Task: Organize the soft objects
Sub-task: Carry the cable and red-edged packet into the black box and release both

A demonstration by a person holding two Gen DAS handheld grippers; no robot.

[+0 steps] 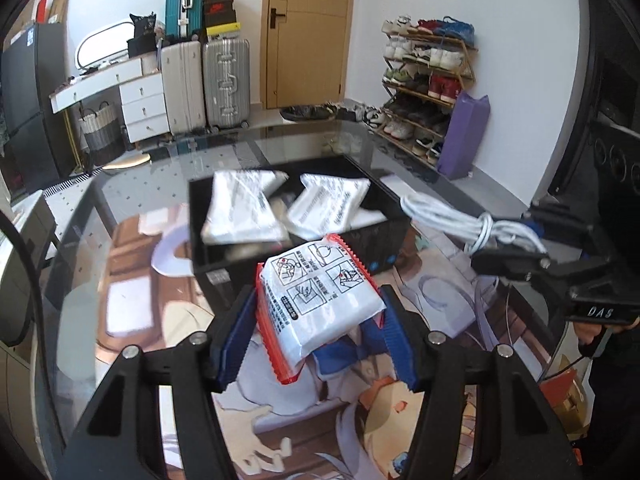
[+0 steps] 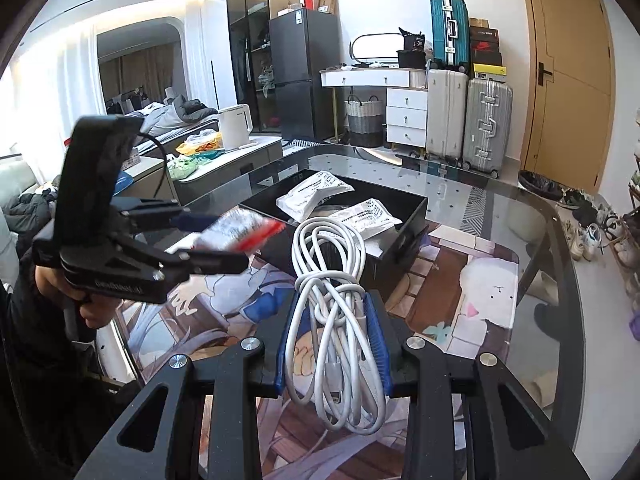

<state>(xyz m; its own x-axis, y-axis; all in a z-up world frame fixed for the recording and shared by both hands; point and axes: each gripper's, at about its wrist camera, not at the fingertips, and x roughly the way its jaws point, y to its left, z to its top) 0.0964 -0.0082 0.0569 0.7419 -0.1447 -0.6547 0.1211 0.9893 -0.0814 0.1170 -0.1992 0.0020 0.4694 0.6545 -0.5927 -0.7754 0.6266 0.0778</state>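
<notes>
My left gripper [image 1: 318, 320] is shut on a white soft packet with red edges [image 1: 320, 300], held above the mat just in front of the black box [image 1: 224, 264]. Two white packets [image 1: 244, 208] [image 1: 328, 204] lie in the box. My right gripper [image 2: 332, 320] is shut on a coiled white cable [image 2: 332, 280], held in the air near the box's [image 2: 400, 252] front corner. In the left wrist view the right gripper [image 1: 516, 248] and cable [image 1: 444, 216] sit right of the box. In the right wrist view the left gripper [image 2: 224, 240] with its packet [image 2: 240, 232] is at the left.
The box stands on an illustrated mat [image 1: 140, 280] on a glass table [image 2: 520, 208]. Suitcases [image 1: 224, 80], a white drawer desk [image 1: 140, 96], a door [image 1: 308, 32] and a shoe rack [image 1: 428, 80] line the far walls. A counter with a kettle [image 2: 236, 124] is at the left.
</notes>
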